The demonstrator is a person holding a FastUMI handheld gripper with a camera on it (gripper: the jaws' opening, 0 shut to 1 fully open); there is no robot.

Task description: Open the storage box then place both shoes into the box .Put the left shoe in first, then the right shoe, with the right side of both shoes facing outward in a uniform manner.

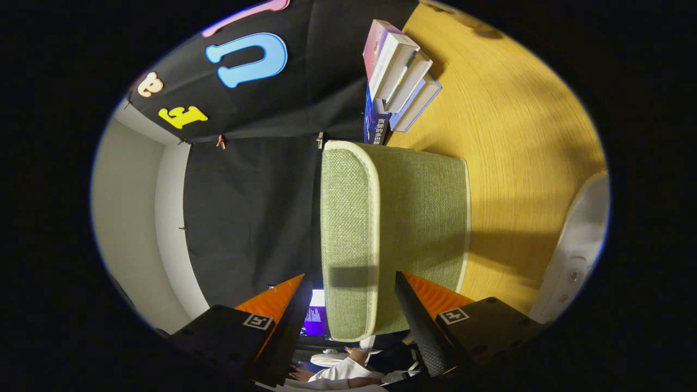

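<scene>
Storage box (397, 234) w/ lid on, lying on worktop (523, 163); gripper (348, 305) fingers apart, straddling lid edge w/o pressing. Opening looks just started; white shoe (577, 245) beside box, both shoes still to go.

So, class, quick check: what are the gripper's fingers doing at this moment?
Gripper: fingers open, straddling the rimmed edge of the green fabric storage box, not pressing on it; holding nothing.
</scene>
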